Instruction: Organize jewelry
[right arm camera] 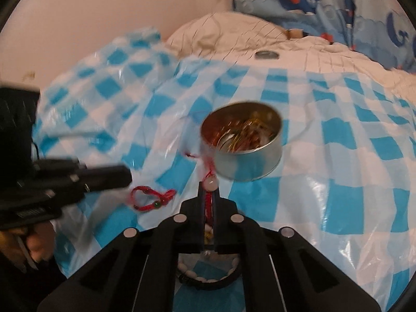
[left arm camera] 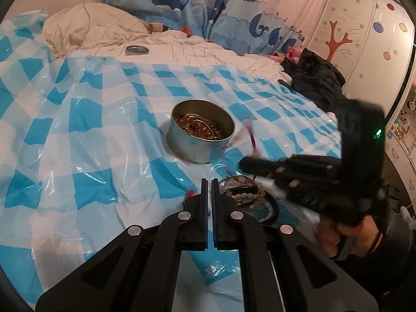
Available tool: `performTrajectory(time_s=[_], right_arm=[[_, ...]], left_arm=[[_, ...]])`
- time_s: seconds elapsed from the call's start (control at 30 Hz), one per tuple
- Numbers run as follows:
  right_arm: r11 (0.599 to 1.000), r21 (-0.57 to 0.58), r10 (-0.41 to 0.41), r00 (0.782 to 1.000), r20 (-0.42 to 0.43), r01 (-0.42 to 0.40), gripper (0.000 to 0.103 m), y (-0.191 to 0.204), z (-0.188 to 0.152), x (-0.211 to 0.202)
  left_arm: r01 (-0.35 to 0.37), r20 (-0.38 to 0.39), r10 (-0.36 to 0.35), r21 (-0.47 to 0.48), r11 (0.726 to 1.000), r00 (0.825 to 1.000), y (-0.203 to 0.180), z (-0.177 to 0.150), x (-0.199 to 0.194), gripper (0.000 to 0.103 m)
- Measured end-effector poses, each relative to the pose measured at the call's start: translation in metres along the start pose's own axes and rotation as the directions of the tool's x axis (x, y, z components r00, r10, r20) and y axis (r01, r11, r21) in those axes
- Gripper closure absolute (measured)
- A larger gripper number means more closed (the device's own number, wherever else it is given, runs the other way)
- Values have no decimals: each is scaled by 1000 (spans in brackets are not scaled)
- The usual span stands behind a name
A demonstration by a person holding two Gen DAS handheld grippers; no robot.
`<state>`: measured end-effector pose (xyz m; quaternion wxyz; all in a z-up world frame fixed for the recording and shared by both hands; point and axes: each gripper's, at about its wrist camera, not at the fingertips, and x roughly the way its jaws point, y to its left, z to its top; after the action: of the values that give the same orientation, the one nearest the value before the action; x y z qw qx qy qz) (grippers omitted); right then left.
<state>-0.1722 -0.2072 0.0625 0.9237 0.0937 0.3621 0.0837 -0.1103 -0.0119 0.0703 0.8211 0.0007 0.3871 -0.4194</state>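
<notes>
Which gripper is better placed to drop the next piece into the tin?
Right. The right gripper is shut on a red cord bracelet, close beside the open tin. The left gripper is shut and empty.

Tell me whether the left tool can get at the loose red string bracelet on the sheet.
Probably yes. The red string bracelet lies in the open just ahead of the left tool, nothing between them, but that tool is shut and must open first.
</notes>
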Motion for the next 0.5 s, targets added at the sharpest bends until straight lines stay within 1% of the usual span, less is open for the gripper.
performTrajectory(time_s=[0.13,0.17,0.27,0.33,0.37,0.4,0.47,0.5], right_arm=[[997,72,14,998,68,-19,98,-15,9,-16],[997,77,14,997,74,-20,98,-16,10,-18],[993,106,35,997,62,-42,98,-21,12,-17],[992,118,46,997,56,-53,98,-24,11,-16],[992,118,46,997,59,-53,98,-25,10,-17],[992,115,46,997,63,-53,98,-25,11,-18],[992,114,48,996,75,-57,98,-25,11,-19],[992,114,50,996,77,-58,98,-25,11,-20]], left_arm=[[-21,-9,21,-15,1000,1000,4,-1,4,101],[-27,-11,27,-14,1000,1000,6,-1,6,101],[-47,-22,46,-18,999,999,7,-1,10,100],[-65,-34,64,-27,997,997,10,-1,14,94],[-79,-45,78,-25,997,996,10,-2,18,81],[-97,-55,96,-20,995,994,10,-3,21,63],[-143,-68,143,0,990,987,8,-6,26,47],[-157,-81,157,14,988,984,6,-7,30,44]])
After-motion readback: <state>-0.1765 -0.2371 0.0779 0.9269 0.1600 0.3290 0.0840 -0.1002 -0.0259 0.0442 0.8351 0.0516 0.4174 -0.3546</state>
